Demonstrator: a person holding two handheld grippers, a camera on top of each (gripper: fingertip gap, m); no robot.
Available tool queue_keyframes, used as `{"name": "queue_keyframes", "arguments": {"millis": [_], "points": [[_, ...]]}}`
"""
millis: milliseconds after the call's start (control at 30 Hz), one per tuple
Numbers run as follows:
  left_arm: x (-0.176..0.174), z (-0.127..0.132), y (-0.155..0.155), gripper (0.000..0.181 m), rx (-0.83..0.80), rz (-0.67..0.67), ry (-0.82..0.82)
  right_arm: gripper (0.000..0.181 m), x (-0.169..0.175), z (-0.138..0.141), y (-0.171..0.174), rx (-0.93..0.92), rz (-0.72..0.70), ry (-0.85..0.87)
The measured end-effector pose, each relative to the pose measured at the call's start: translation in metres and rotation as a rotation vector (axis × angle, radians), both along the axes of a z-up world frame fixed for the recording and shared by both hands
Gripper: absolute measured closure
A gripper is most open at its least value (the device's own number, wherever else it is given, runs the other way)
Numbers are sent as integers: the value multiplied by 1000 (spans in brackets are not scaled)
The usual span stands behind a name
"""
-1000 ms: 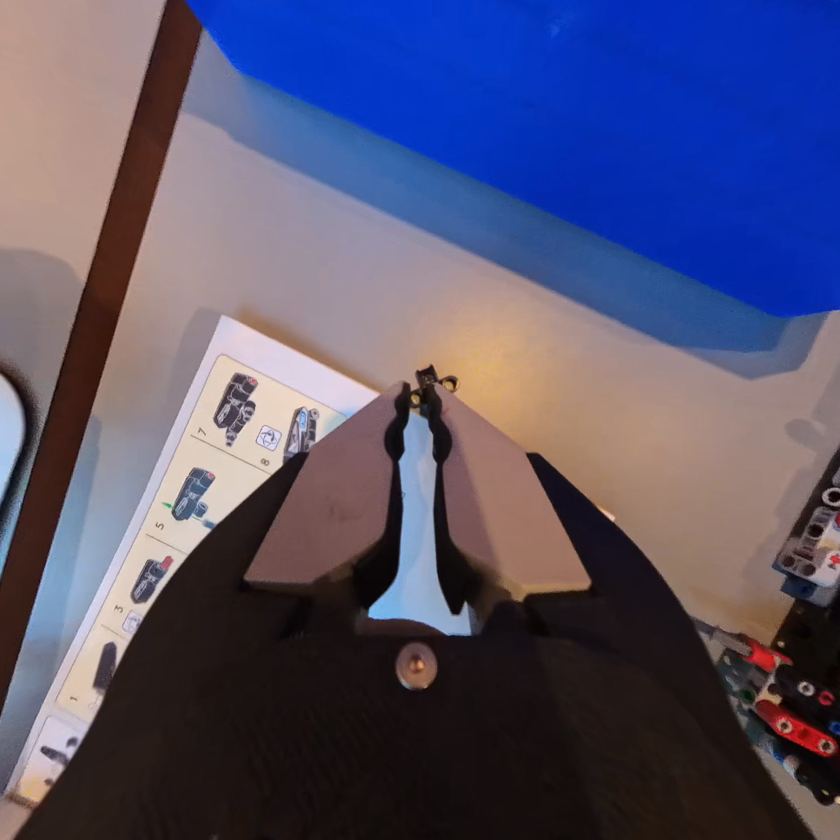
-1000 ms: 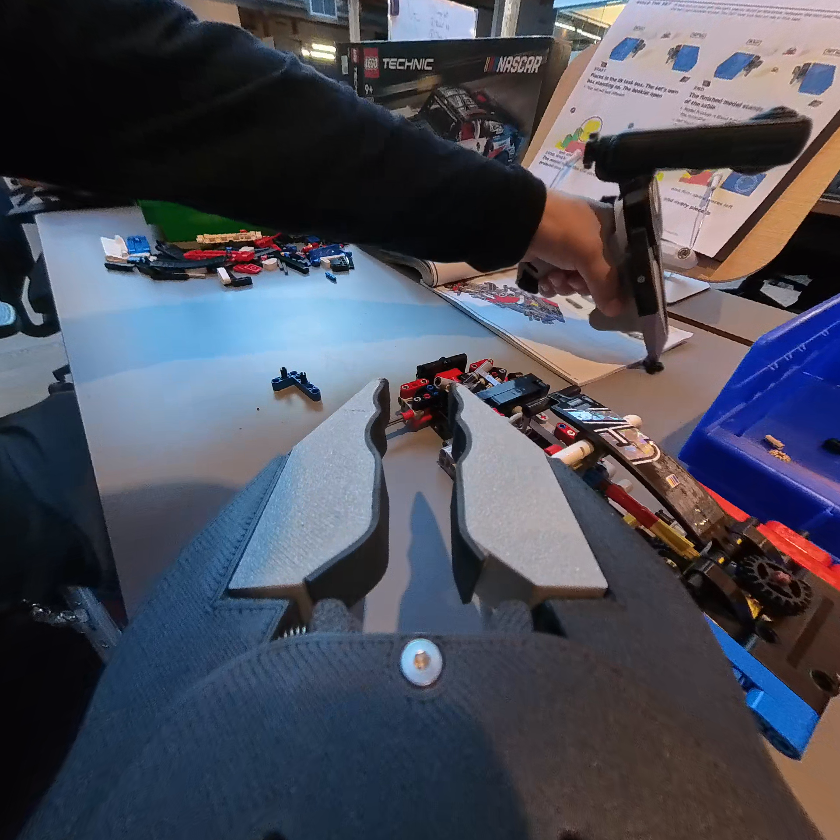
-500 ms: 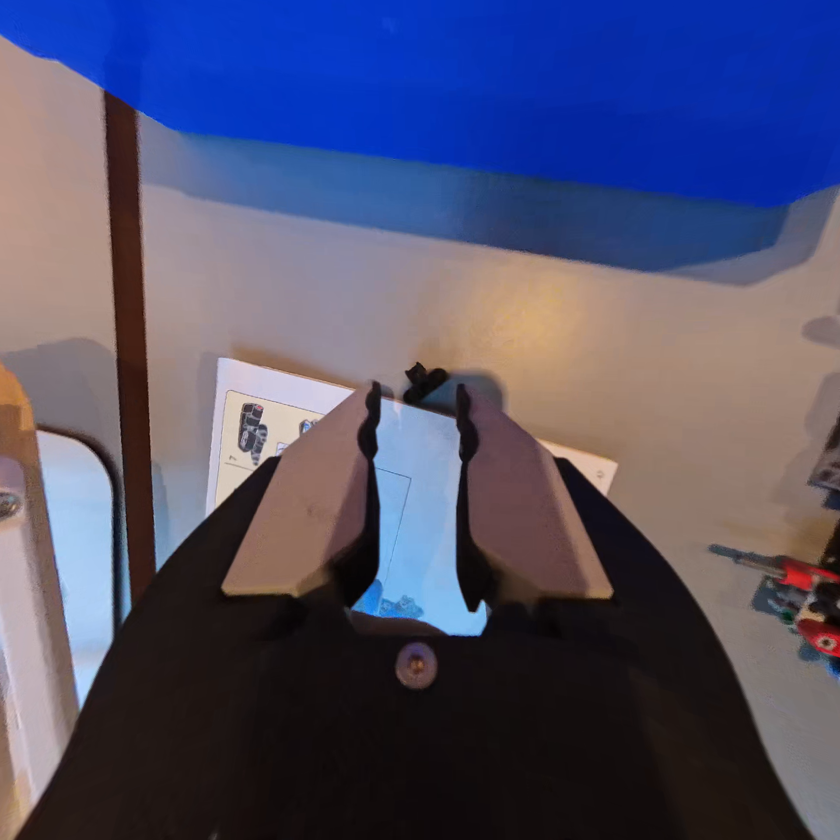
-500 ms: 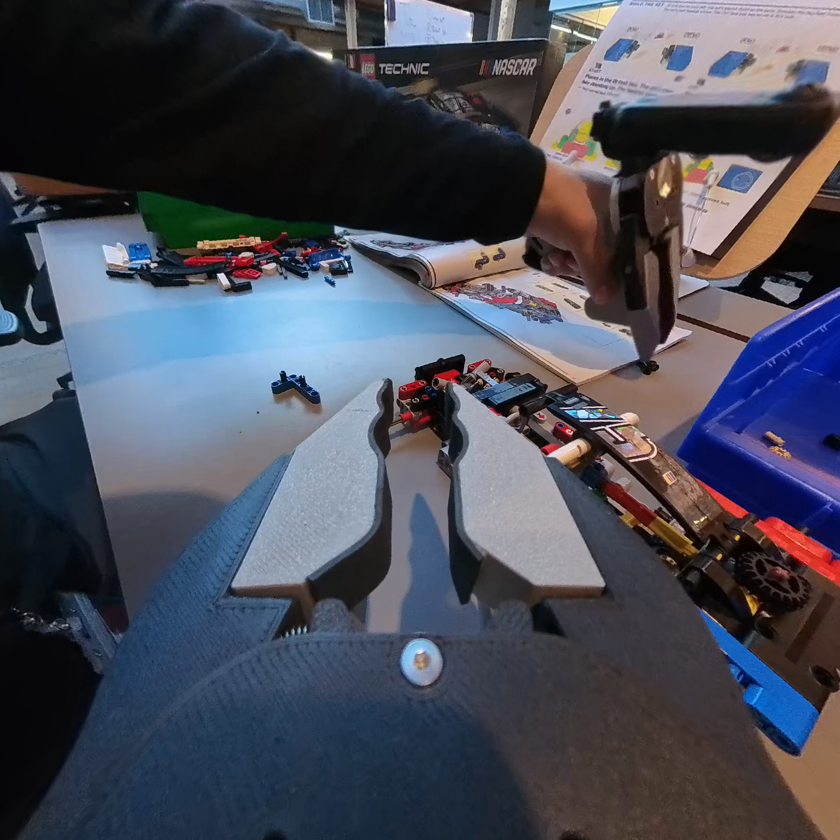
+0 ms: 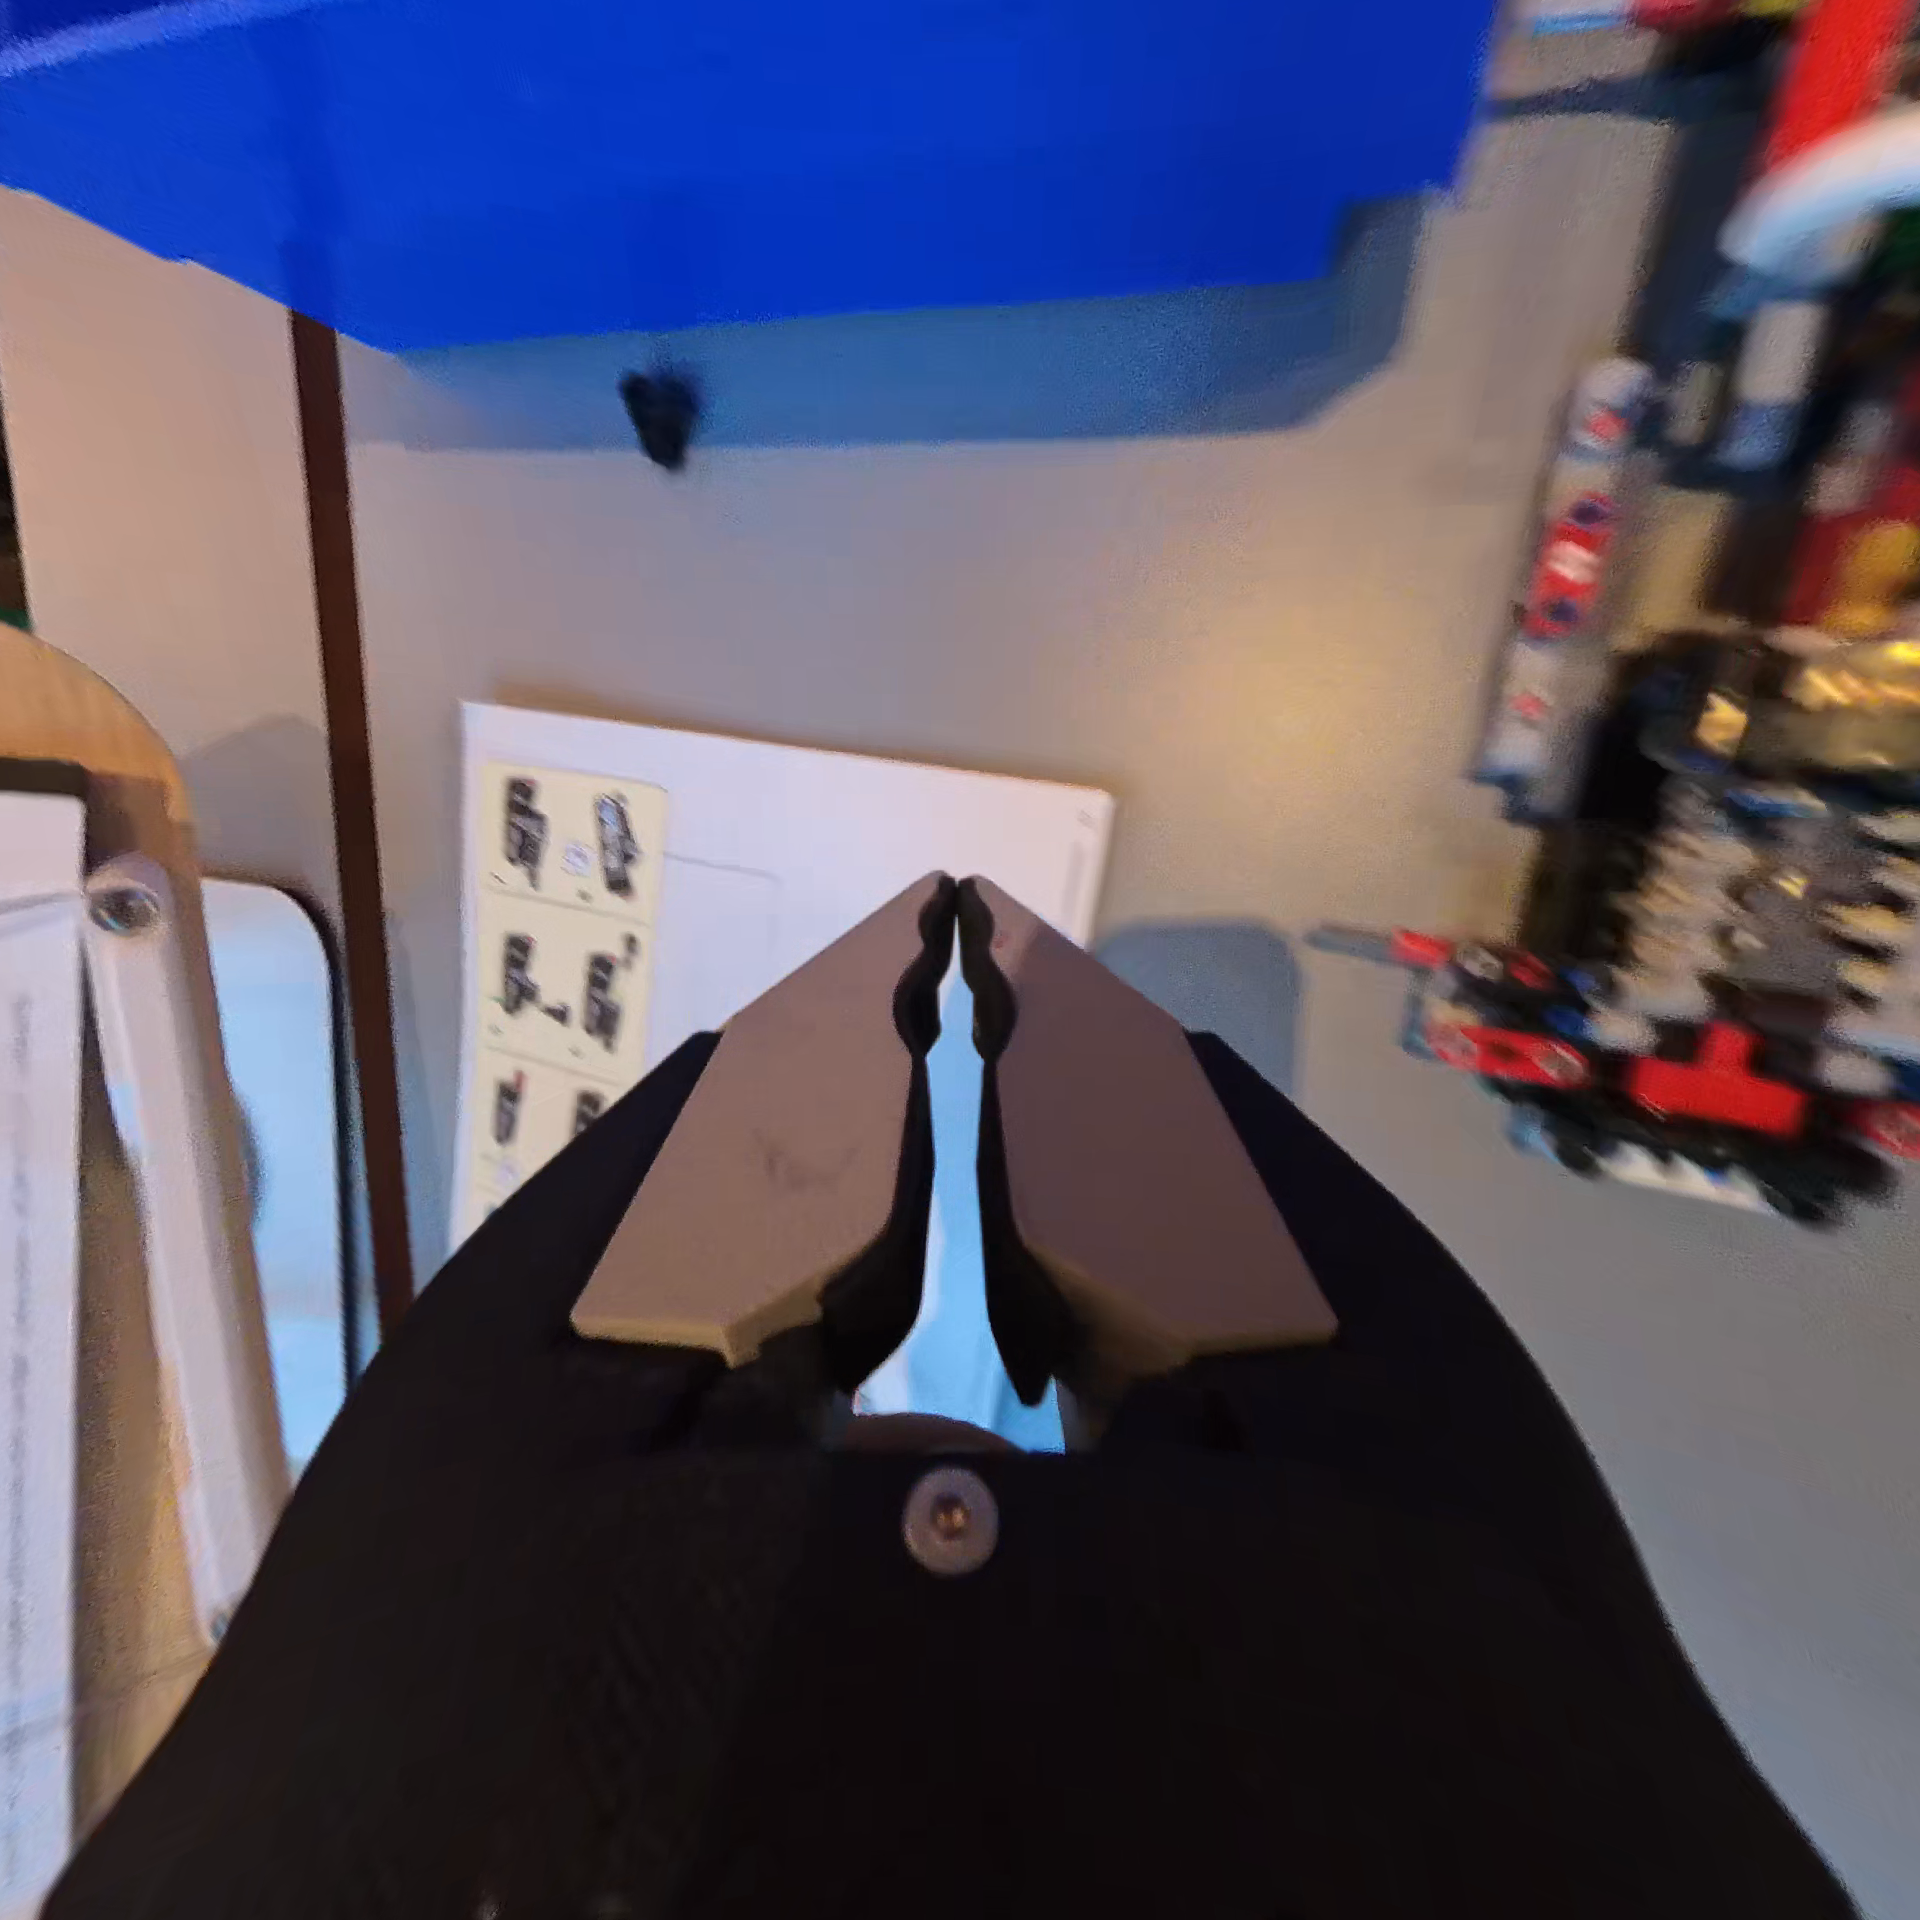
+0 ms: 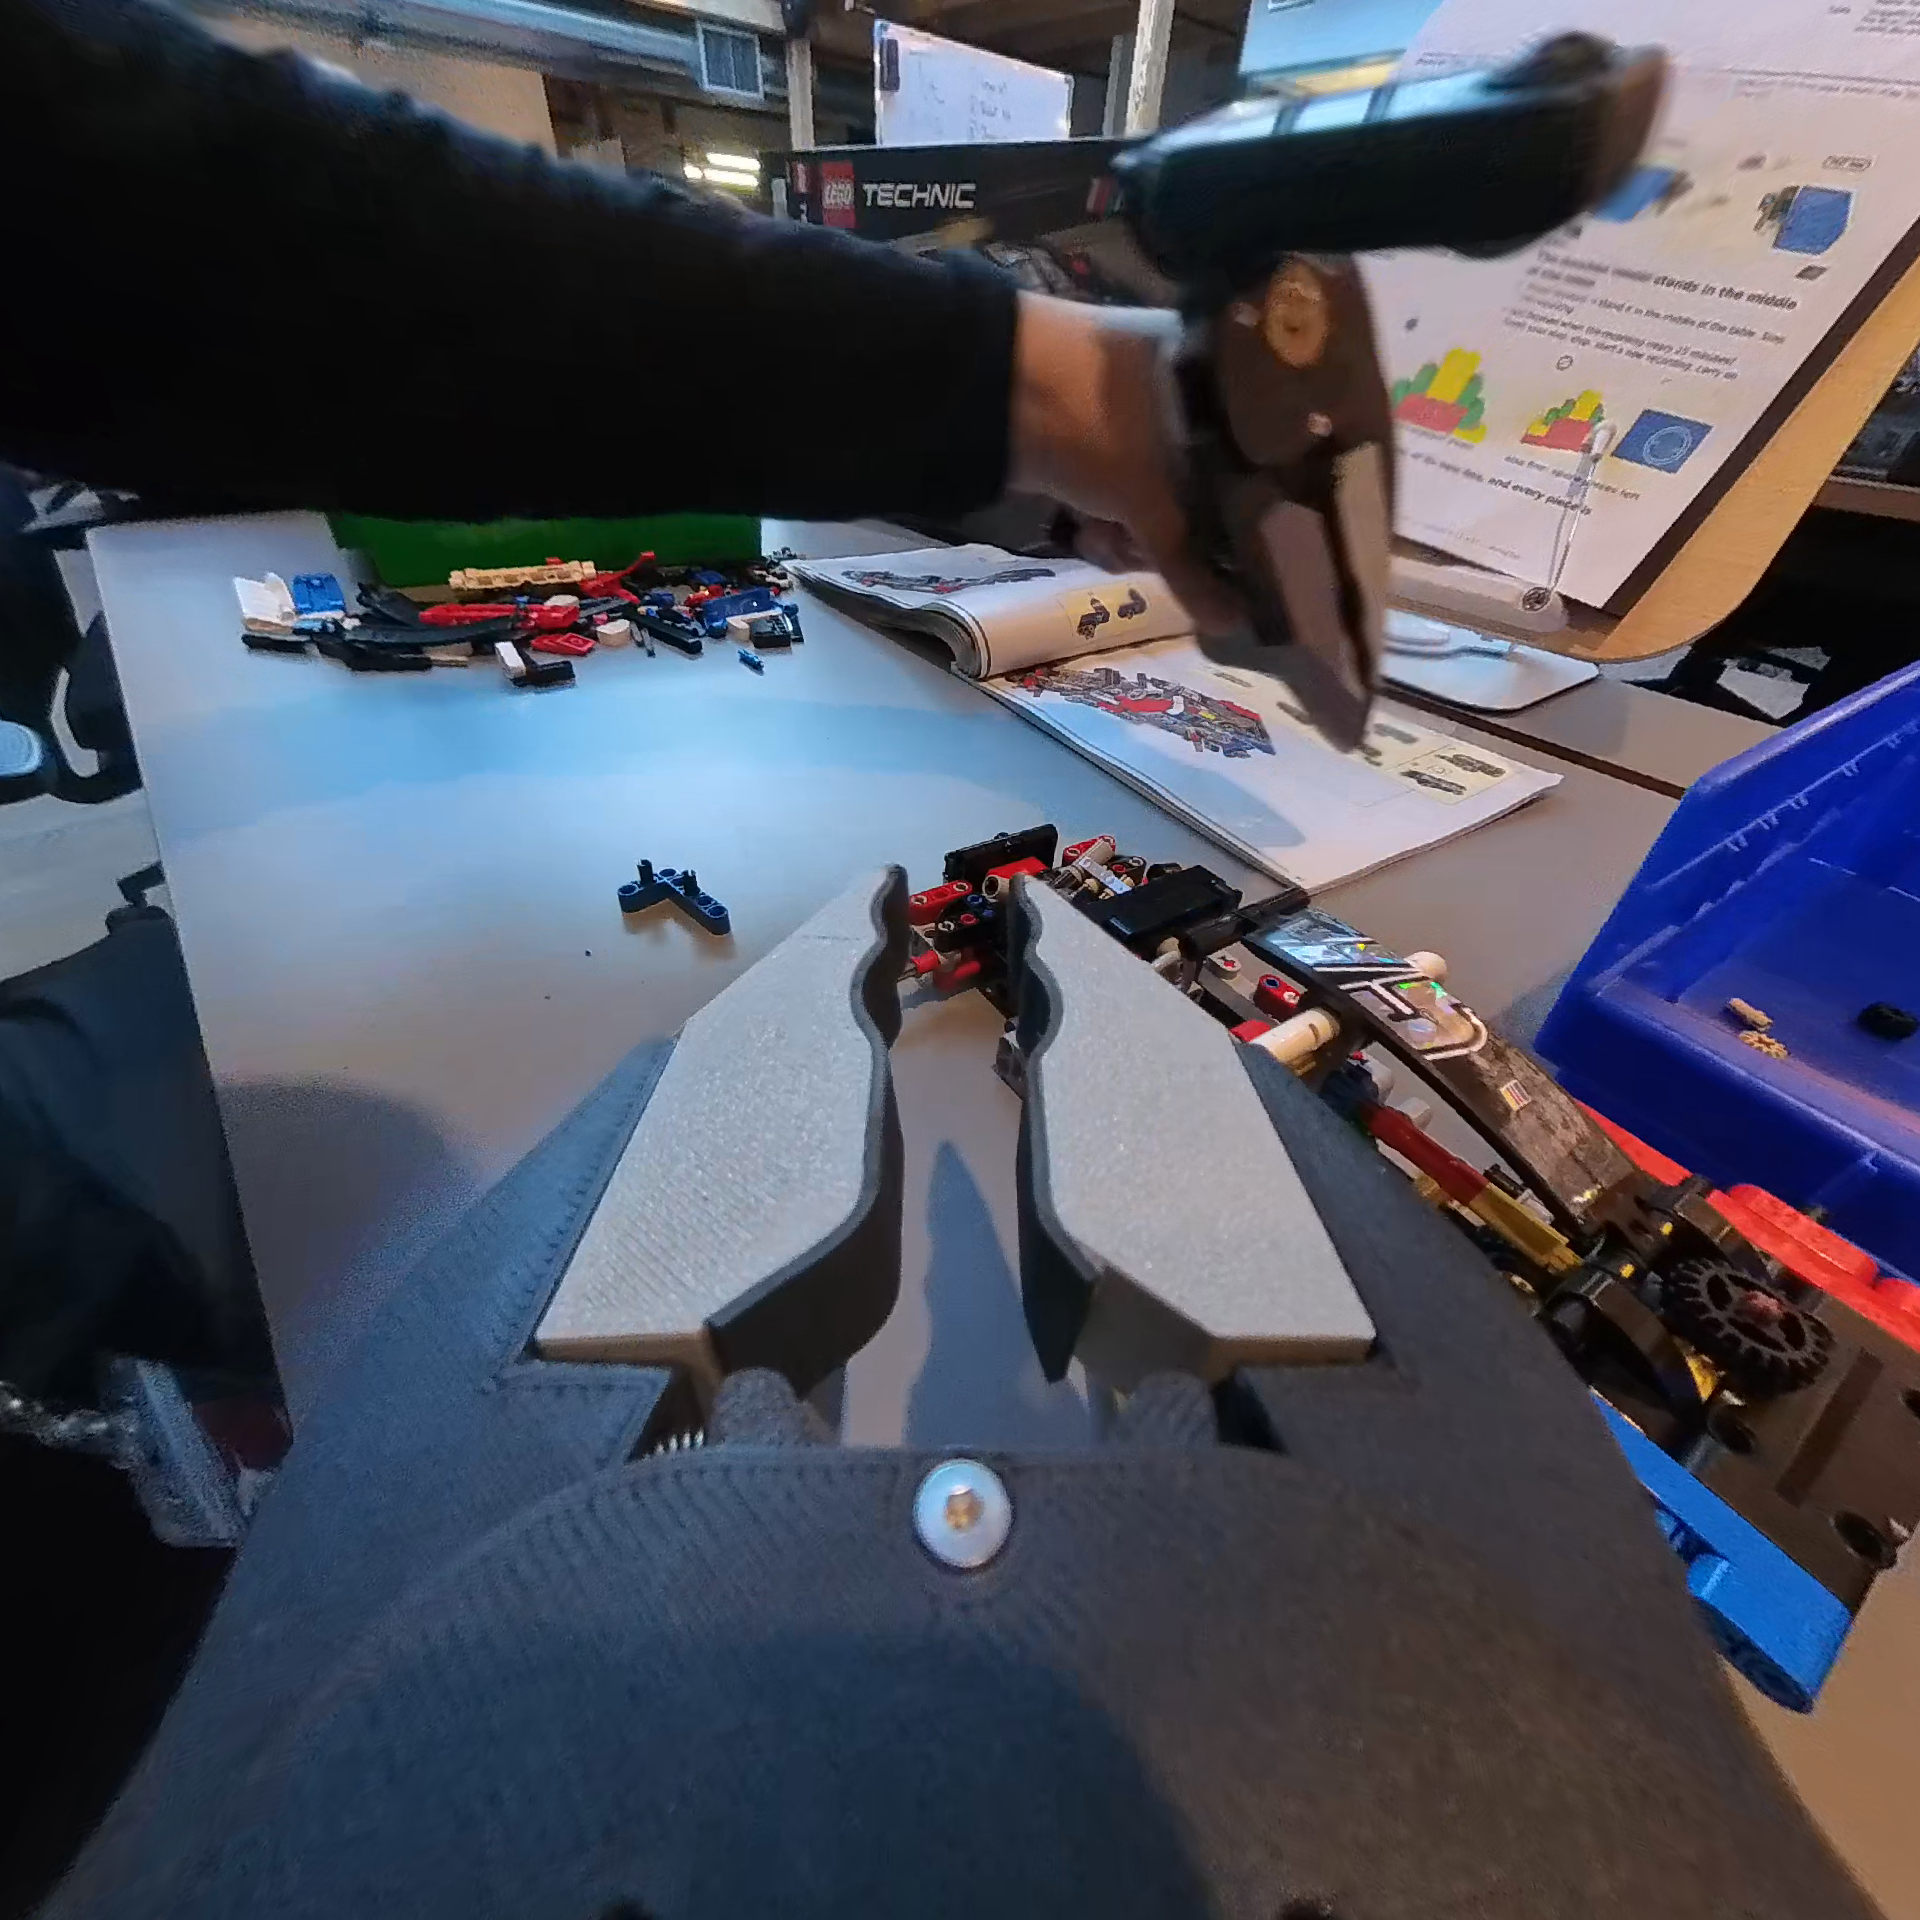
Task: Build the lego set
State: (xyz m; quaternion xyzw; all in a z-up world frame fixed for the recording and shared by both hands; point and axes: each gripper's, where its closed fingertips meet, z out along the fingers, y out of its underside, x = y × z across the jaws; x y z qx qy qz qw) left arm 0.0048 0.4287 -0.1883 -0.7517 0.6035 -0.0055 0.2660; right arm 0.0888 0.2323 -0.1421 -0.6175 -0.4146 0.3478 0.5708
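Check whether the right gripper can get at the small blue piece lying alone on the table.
Probably yes: the right gripper is open, and the blue piece lies alone on bare table just left of its fingertips, apart from the car model.

In the left wrist view, motion blur smears the partly built red and black lego car (image 5: 1714, 997) at the right, so its parts cannot be told apart, and the picture's edge cuts it off. A small black piece (image 5: 657, 416) beneath the blue plastic bin (image 5: 727, 156) is too blurred to identify. In the right wrist view, the left gripper (image 6: 1340, 717) is blurred, and it covers part of the open instruction booklet (image 6: 1299, 769). The loose bricks (image 6: 520, 623) far along the grey table (image 6: 416, 831) are too small to tell apart.
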Motion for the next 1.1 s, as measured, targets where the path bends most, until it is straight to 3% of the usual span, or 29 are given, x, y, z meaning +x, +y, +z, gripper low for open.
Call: {"name": "queue_keyframes", "arguments": {"millis": [133,233,333,400,467,600,667,767,933,1100], "points": [[-23,-1,-50,181,-2,10,-9,166,3,1,3,-13,-19,15],[-33,-5,-56,181,9,51,-27,167,7,6,5,-10,-39,51],[-25,-3,-35,181,19,111,-105,167,11,8,7,-8,-54,69],[-8,5,-5,156,46,155,-201,167,11,8,7,-10,-54,71],[16,5,29,151,28,165,-268,167,10,7,8,-11,-53,63],[52,-22,97,147,-39,173,-234,167,9,6,6,-1,-41,54],[63,-34,118,136,-67,157,-202,167,9,7,5,0,-31,61],[76,-42,133,128,-98,121,-200,166,9,9,3,-9,-9,80],[94,-51,139,168,-175,103,-267,166,7,11,1,-19,21,96],[83,-51,129,169,-160,111,-241,166,8,12,1,-18,20,101]]}}
